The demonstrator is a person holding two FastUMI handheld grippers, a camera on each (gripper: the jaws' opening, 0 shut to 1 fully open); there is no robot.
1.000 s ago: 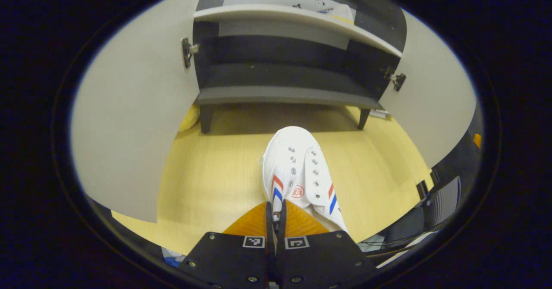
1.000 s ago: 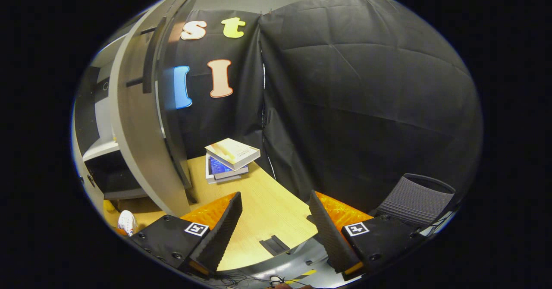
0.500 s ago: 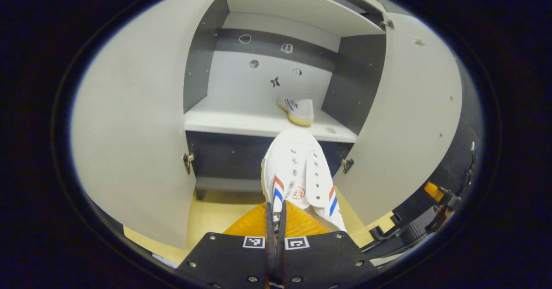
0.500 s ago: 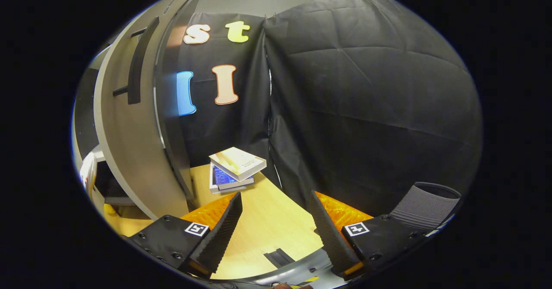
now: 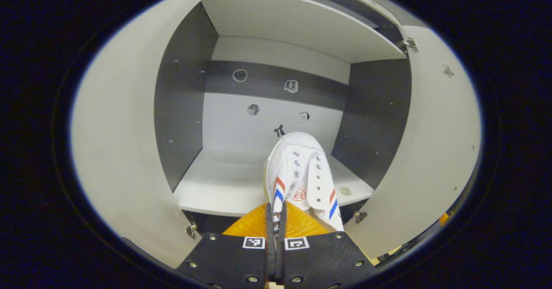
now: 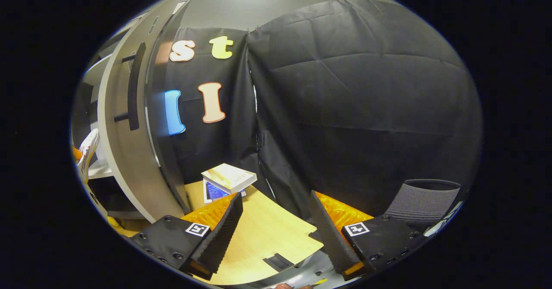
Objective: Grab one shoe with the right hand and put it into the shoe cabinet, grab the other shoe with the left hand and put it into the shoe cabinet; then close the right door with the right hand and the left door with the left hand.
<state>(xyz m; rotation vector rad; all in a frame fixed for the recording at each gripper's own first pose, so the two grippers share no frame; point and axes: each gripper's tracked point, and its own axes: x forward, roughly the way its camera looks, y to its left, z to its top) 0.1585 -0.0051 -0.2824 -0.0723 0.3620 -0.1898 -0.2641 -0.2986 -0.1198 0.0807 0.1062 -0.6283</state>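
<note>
Black cloth booth wall [image 6: 366, 108] backs the right gripper view, above a pale wood-grain table [image 6: 263, 233]. Shoe cabinet [image 5: 276, 51]: flat grey and white panels, both doors swung wide, left door [image 5: 125, 151] and right door [image 5: 431, 151]; its white shelf [image 5: 220, 185] is smooth. Left gripper [image 5: 276, 220] jaws pressed together, pinching the heel of a white canvas shoe [image 5: 302, 172] with metal eyelets and red-blue stripes, toe over the shelf. Right gripper [image 6: 276, 233] jaws spread, holding nothing, ribbed fingers [image 6: 224, 228]; near them stacked books [image 6: 228, 179] and a ribbed grey bin [image 6: 422, 202].
</note>
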